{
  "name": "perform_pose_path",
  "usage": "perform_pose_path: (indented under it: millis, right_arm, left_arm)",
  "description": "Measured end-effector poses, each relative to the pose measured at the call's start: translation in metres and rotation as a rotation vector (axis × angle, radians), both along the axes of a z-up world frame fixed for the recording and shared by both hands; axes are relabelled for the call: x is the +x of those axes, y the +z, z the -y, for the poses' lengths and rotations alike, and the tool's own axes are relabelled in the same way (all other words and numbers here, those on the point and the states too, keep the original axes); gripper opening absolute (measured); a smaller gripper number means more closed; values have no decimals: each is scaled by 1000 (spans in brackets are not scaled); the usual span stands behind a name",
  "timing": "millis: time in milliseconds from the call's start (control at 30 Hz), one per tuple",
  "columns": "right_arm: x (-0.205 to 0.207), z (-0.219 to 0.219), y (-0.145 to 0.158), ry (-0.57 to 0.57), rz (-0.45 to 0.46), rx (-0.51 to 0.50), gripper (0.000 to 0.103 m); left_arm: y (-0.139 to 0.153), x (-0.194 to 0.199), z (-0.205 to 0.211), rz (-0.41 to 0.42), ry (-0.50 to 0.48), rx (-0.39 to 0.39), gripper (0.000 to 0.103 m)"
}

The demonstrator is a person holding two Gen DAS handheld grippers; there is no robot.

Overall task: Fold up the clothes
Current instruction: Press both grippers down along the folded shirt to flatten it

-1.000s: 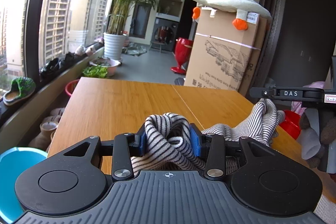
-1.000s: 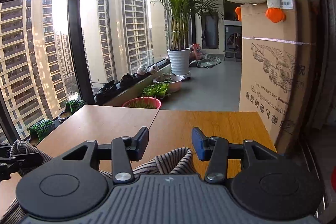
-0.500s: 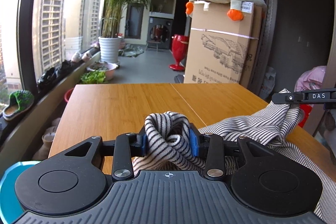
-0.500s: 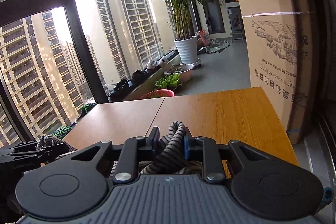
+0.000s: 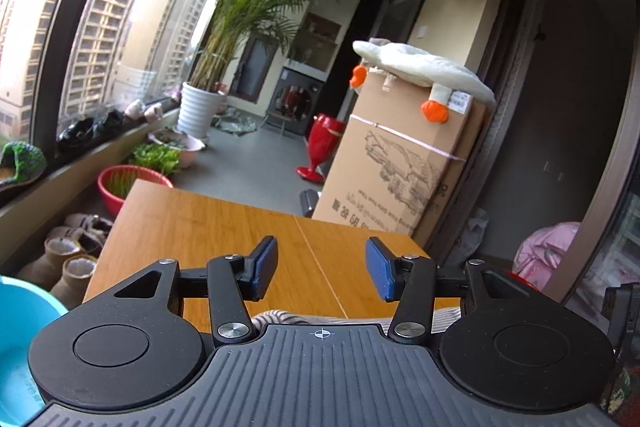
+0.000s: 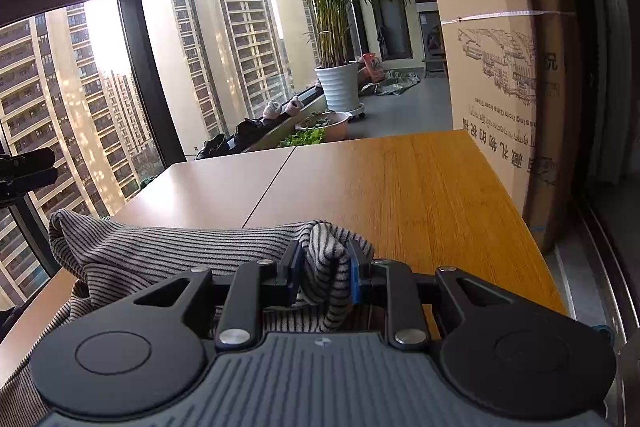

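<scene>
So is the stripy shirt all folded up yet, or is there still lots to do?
Not yet. The left gripper is open with nothing between its pads, only a sliver of stripes shows below it. The right gripper is shut on a bunched edge of the striped shirt, which lies rumpled on the wooden table. No neat fold shows, so most of the folding still looks ahead.

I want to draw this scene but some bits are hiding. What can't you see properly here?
- Striped shirt: right wrist view, its lower part is hidden behind the right tool and cut off by the left edge.
- Striped shirt, left wrist view: only a sliver shows behind the open left tool.
- Blue tub: left wrist view, cut off by the edge.
</scene>
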State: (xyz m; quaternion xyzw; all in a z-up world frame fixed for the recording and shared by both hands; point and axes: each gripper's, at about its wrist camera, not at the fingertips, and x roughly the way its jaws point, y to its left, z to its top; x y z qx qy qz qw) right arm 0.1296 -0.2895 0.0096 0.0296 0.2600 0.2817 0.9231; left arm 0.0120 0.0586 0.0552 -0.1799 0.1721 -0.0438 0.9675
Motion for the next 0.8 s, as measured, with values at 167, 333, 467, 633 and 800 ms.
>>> perform_pose_path:
  millis: [167, 333, 467, 633, 800]
  right_arm:
    - [-4, 7, 1, -4, -7, -8, 24]
    - [-10, 17, 16, -9, -3, 26, 33]
    - [-22, 8, 33, 50, 31, 62, 34]
    - [-15, -14, 13, 66, -36, -6, 42]
    - [-1, -16, 5, 42, -14, 1, 42]
  left_arm:
    - [-45, 16, 22, -156, -39, -1, 54]
    - [-54, 6, 28, -147, -53, 35, 55]
    - [-56, 6, 35, -149, -60, 79, 63]
    - [-56, 12, 57, -145, -94, 211, 83]
    - [-57, 33, 55, -150, -113, 257, 86]
